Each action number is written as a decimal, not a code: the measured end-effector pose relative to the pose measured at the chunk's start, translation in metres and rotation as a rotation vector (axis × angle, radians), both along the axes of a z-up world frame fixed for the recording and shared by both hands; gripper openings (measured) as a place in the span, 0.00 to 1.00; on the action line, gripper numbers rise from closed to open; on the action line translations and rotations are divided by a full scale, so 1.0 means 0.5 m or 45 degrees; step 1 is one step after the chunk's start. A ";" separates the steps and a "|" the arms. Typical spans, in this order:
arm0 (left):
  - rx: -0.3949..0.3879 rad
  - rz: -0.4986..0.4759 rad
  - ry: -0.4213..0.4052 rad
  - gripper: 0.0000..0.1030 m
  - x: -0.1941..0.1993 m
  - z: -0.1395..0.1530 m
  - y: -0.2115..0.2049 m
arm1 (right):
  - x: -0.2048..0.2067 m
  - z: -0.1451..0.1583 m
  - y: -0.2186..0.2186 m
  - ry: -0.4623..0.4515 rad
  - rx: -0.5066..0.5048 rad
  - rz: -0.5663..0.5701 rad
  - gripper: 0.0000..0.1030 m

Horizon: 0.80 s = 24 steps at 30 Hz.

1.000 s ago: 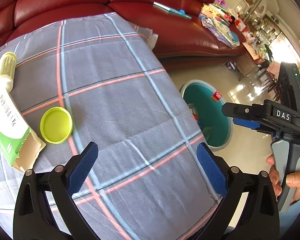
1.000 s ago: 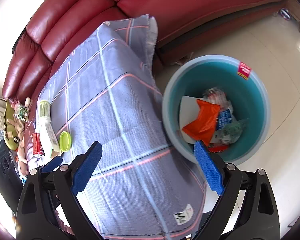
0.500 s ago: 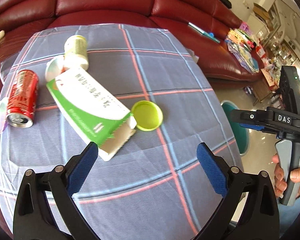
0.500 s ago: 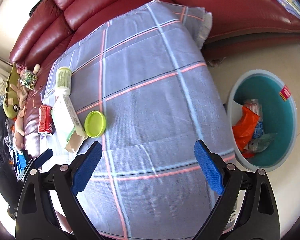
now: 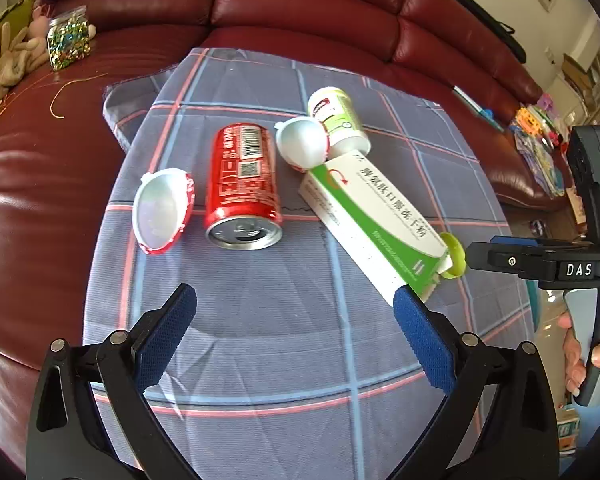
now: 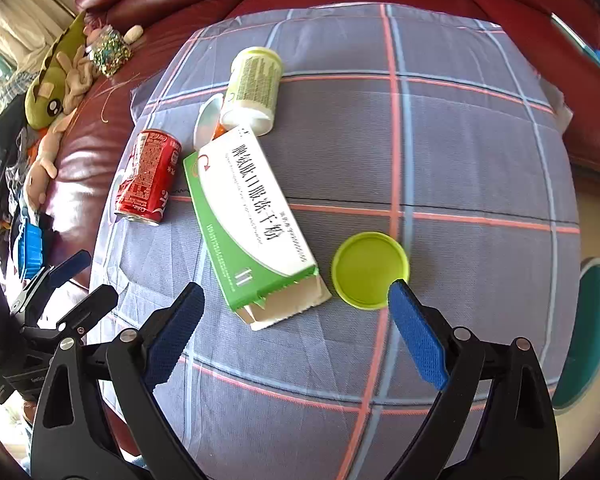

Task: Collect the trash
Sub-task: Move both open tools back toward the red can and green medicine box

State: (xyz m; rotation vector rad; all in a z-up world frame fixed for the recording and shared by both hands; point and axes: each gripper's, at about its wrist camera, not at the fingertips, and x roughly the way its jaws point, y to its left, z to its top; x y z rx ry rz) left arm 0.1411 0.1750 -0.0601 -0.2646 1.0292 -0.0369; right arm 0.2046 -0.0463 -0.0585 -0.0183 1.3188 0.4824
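Holding both grippers above the checked cloth (image 5: 260, 320), you had each one spread wide and empty. In the left wrist view the left gripper (image 5: 296, 336) sat at the bottom of the frame with bare cloth between its blue pads. Above it, at centre, lay the red can (image 5: 242, 184) on its side, mouth toward you. A shell half (image 5: 160, 210) lay left of it, another (image 5: 302, 148) right of it, against the bottle (image 5: 338, 120) at upper centre.

The box (image 6: 248, 220) ran diagonally through the middle of the right wrist view, its torn end nearest the right gripper (image 6: 296, 332). The lid (image 6: 370, 270) lay just right of that end, touching the right pad in the picture, though contact was not certain. The bin (image 6: 596, 336) showed at the right edge, on the floor.

That gripper's wide spread probably suited a reach for the box or lid, the pieces closest to the bin.
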 end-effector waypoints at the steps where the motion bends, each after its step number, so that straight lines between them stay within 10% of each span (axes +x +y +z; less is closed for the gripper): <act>1: 0.005 0.006 0.005 0.96 -0.001 -0.003 0.012 | 0.003 -0.005 0.018 0.001 -0.012 0.022 0.86; 20: 0.007 0.088 0.025 0.96 0.045 -0.021 0.120 | 0.063 -0.076 0.173 -0.135 -0.210 0.177 0.86; 24: 0.005 0.084 0.035 0.96 0.051 -0.028 0.117 | 0.053 -0.083 0.166 -0.146 -0.195 0.179 0.74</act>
